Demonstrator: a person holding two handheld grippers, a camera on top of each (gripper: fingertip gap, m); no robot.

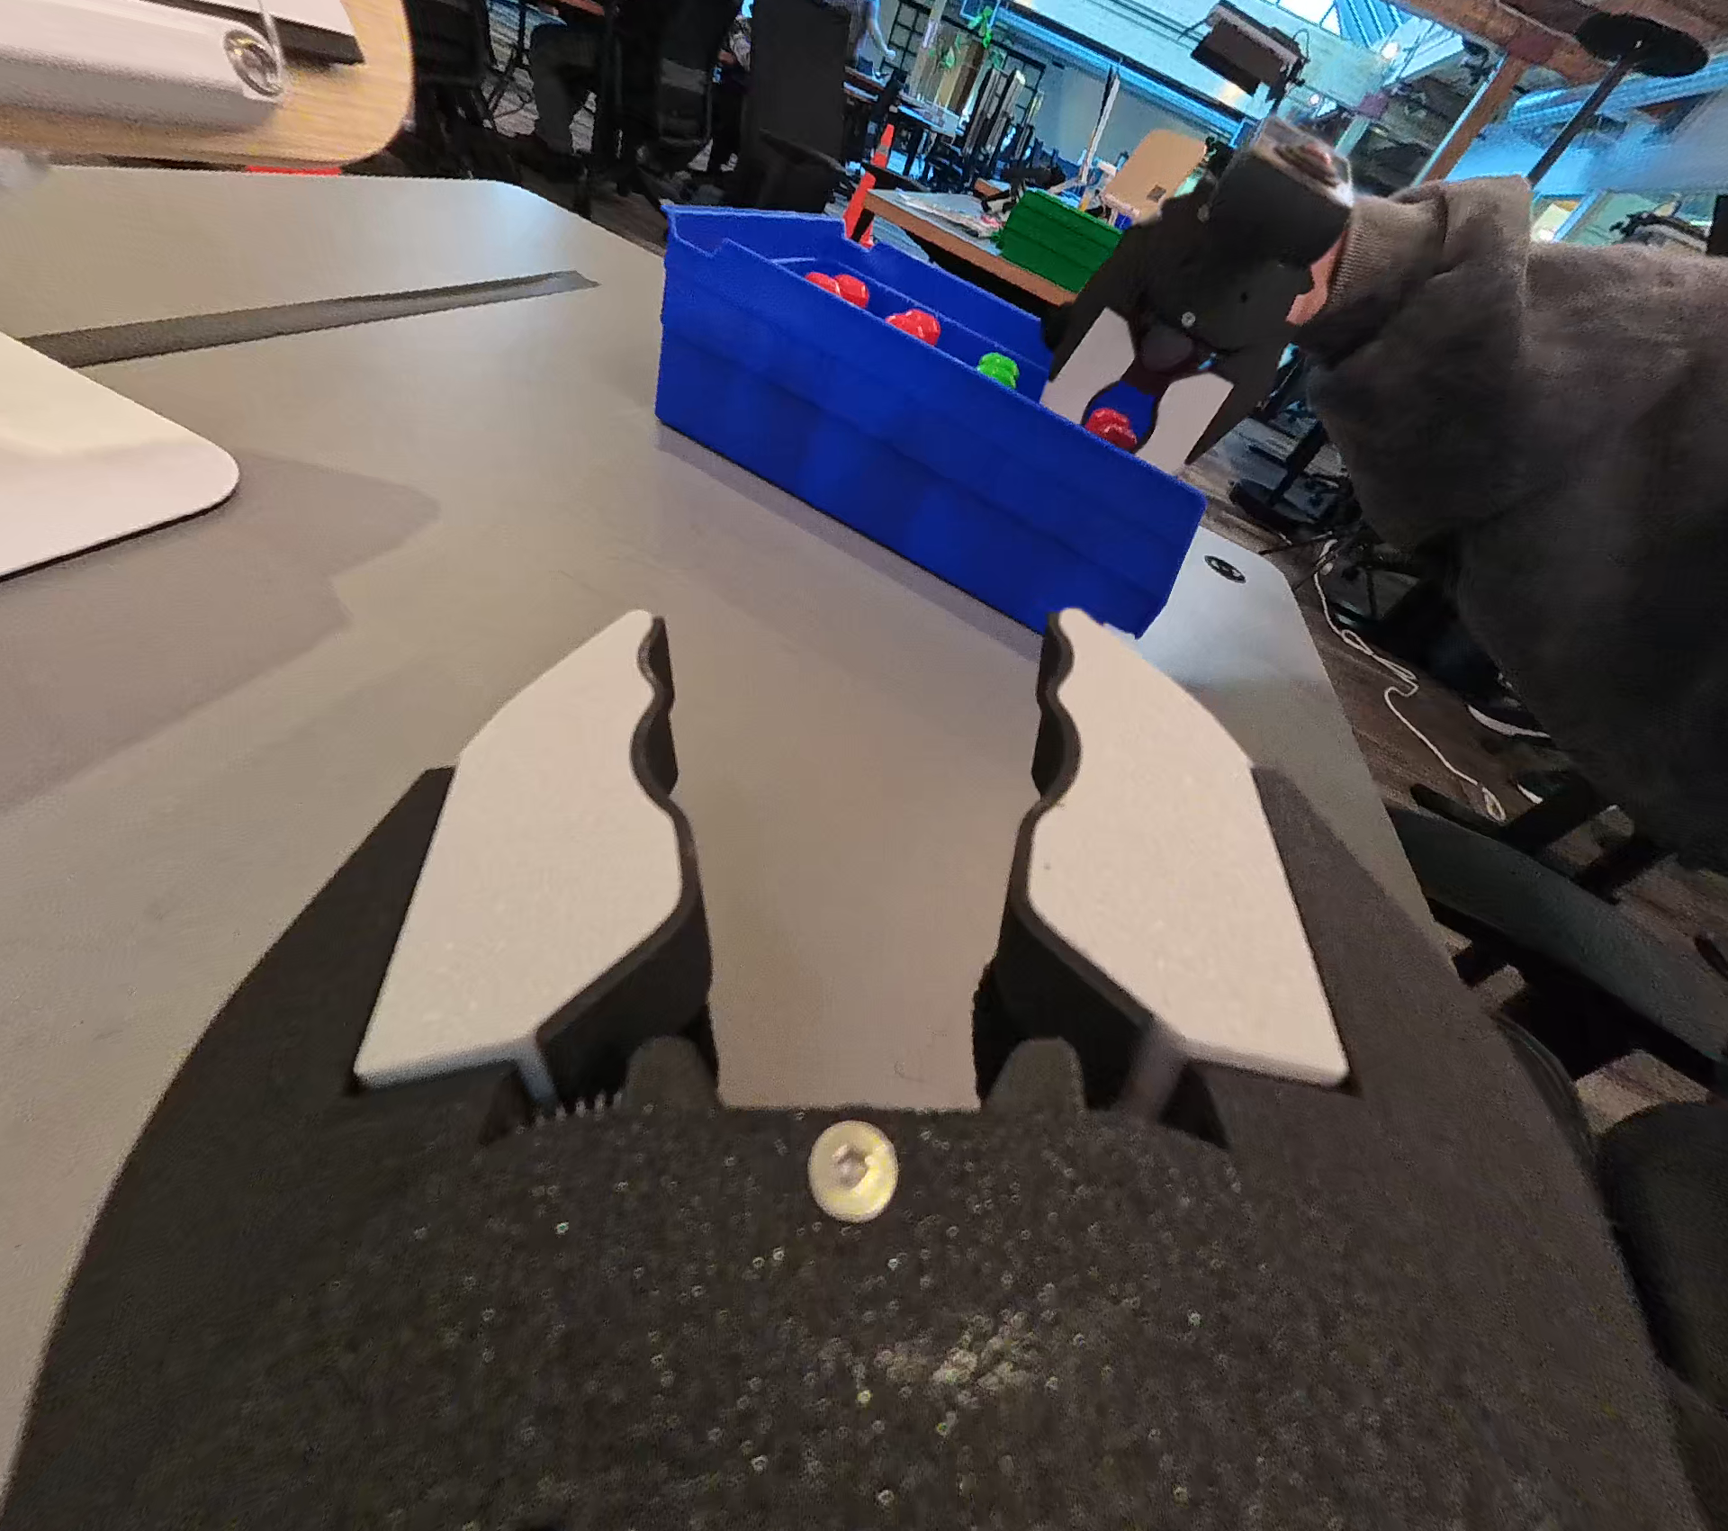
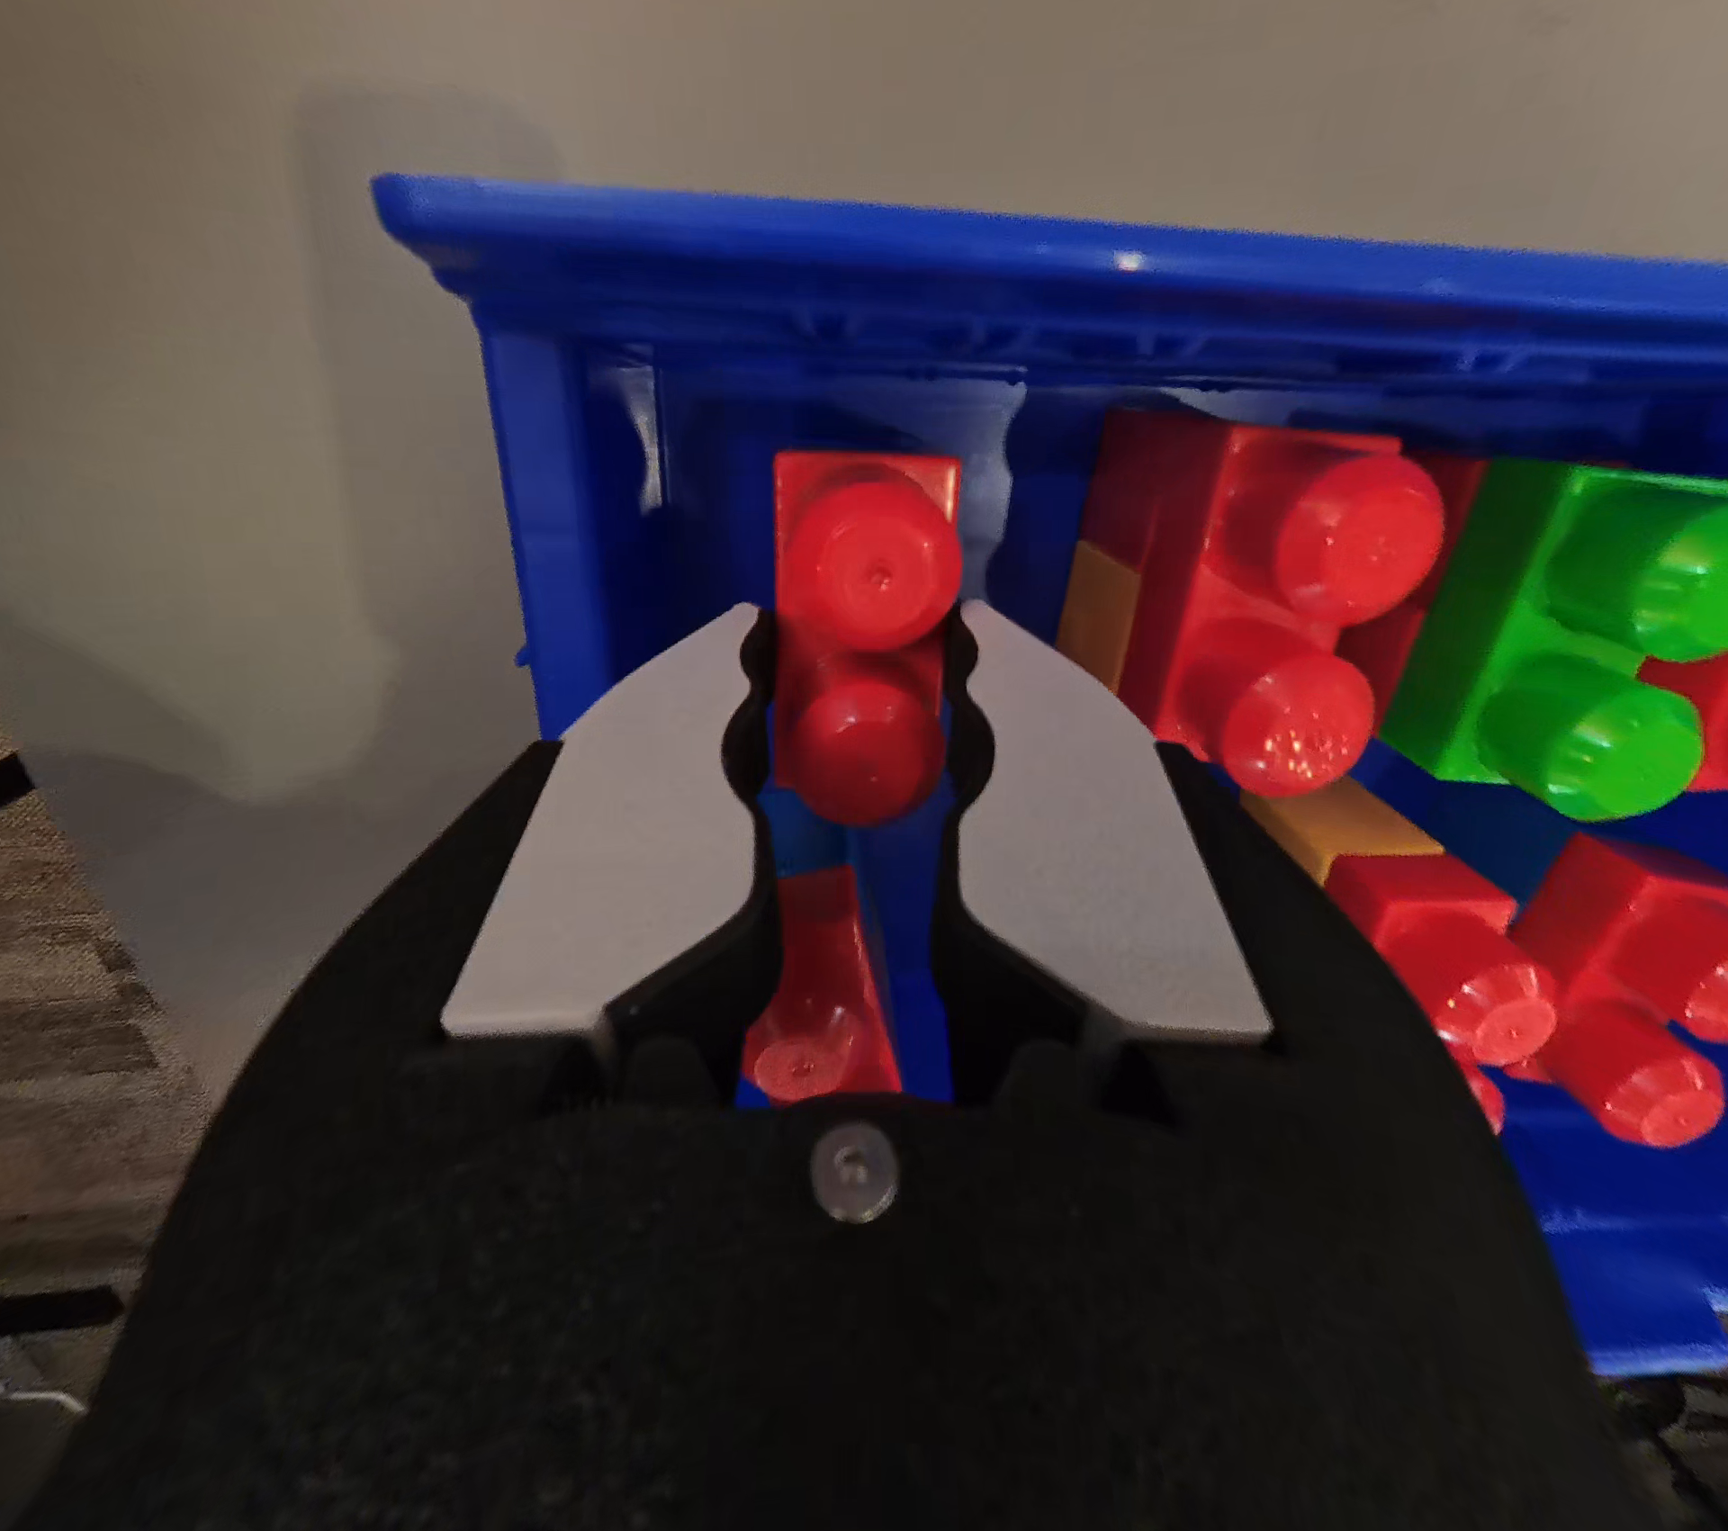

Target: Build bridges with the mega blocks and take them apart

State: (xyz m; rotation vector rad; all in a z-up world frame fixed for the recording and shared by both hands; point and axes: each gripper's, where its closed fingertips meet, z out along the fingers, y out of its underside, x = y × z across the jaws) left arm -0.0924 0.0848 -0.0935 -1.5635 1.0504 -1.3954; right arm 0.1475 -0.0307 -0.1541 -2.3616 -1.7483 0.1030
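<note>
A blue bin [image 1: 888,476] stands on the grey table [image 1: 468,691] and holds loose mega blocks. My right gripper [image 2: 860,626] reaches down into the bin [image 2: 935,242] and is shut on a red two-stud block [image 2: 865,551], with its jaws against both sides of the block. Beside it lie another red block [image 2: 1290,598], a green block [image 2: 1590,644] and an orange one [image 2: 1103,616]. My left gripper [image 1: 856,626] is open and empty, low over the table in front of the bin. The right gripper also shows in the left wrist view [image 1: 1136,415], above the bin.
A white stand base [image 1: 93,457] sits at the left of the table. The table's right edge [image 1: 1328,691] drops to the floor with cables and chairs. A grey sleeve [image 1: 1515,411] holds the right gripper. More desks and a person are behind. Spacing between my two grippers at the tips: around 30 centimetres.
</note>
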